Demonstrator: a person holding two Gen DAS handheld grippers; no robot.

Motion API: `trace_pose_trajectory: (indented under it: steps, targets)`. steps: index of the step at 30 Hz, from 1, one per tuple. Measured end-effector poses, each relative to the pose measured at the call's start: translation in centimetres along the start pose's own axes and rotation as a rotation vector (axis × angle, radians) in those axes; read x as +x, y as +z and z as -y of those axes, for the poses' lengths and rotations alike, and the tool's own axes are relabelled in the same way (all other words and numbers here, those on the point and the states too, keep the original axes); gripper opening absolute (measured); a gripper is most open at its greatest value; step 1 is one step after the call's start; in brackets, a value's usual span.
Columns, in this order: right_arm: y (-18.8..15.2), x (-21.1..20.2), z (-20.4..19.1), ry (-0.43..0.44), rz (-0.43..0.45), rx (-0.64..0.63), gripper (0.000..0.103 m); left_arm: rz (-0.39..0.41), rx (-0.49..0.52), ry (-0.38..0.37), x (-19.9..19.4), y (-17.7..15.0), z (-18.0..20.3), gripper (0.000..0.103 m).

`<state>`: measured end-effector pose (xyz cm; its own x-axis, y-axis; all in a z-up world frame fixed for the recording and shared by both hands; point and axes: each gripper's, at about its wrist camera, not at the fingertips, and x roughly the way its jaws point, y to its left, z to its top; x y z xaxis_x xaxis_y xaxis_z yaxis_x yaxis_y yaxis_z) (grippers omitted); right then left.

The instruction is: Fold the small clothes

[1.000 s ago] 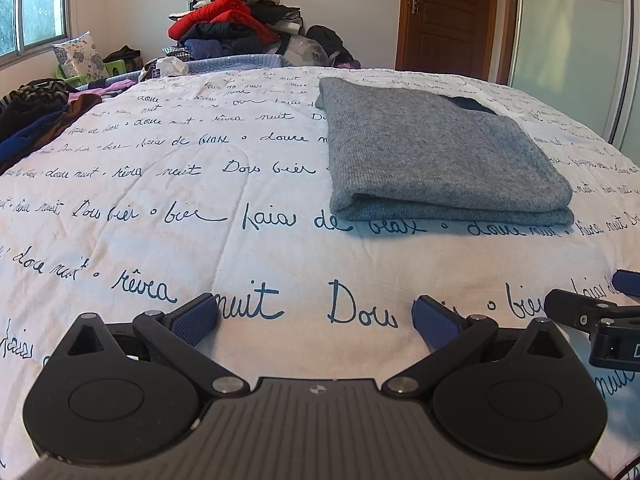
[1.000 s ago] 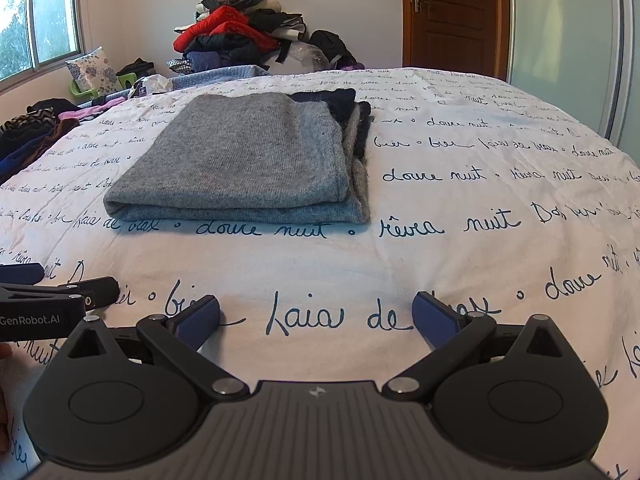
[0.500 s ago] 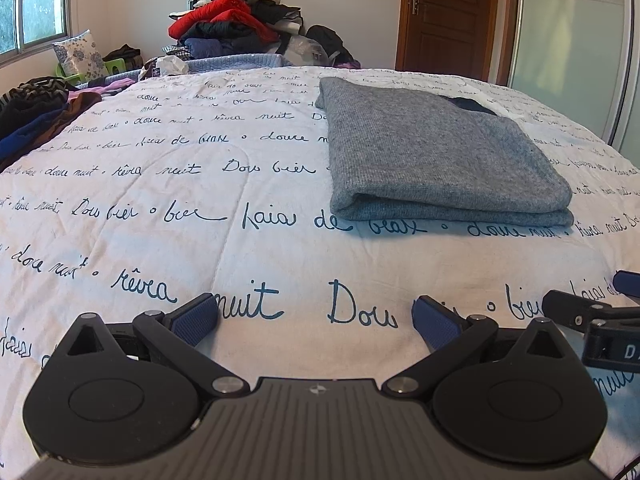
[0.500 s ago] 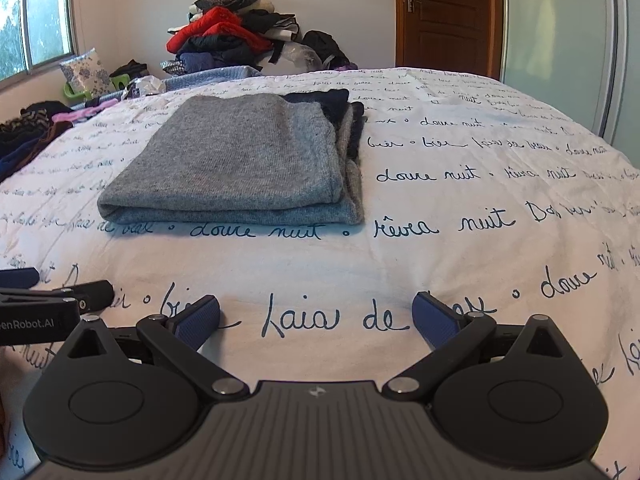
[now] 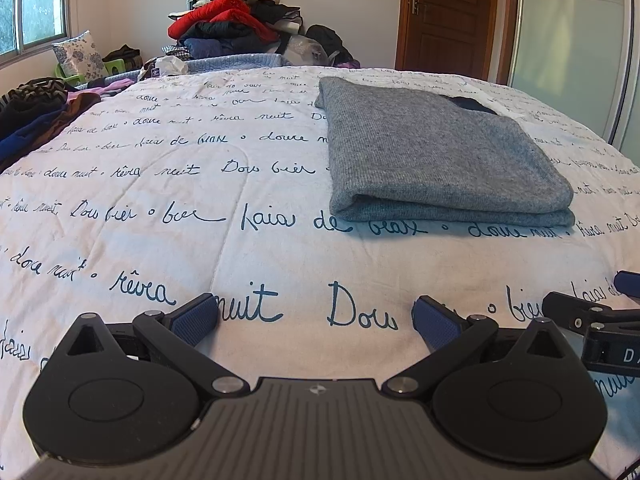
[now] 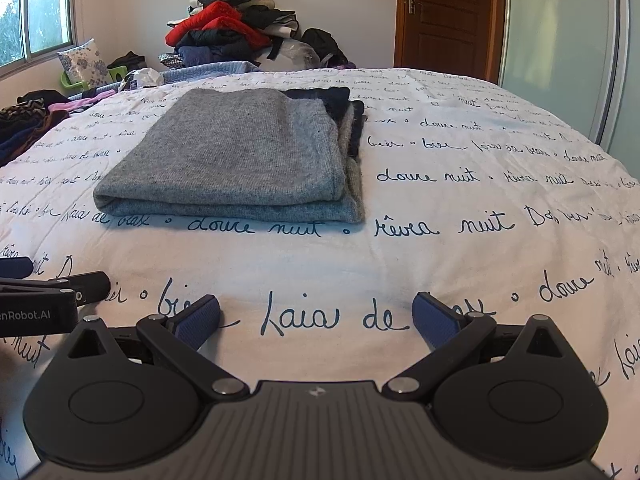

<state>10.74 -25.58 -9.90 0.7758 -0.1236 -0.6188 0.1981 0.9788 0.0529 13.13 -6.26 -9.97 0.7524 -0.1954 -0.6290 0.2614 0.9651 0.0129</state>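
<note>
Left gripper (image 5: 316, 320) is held low and level over the bed's near edge, jaws spread wide, holding nothing. Right gripper (image 6: 316, 320) sits just beside it in the same pose, likewise released. The folded grey sweater (image 6: 236, 156) lies flat mid-bedspread (image 6: 480, 208), well apart from both.

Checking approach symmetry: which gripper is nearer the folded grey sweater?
Neither clearly; they look about equal. The left gripper sits before the grey sweater's left side, the right gripper before its right side. Both are open, short of its near edge.
</note>
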Motion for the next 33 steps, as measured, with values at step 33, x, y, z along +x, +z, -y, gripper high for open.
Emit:
trace_pose_trajectory:
  steps: [33]
  targets:
    - [0.05, 0.03, 0.07, 0.004, 0.002, 0.003, 0.103, -0.003, -0.004, -0.011, -0.05, 0.02, -0.16, 0.103]
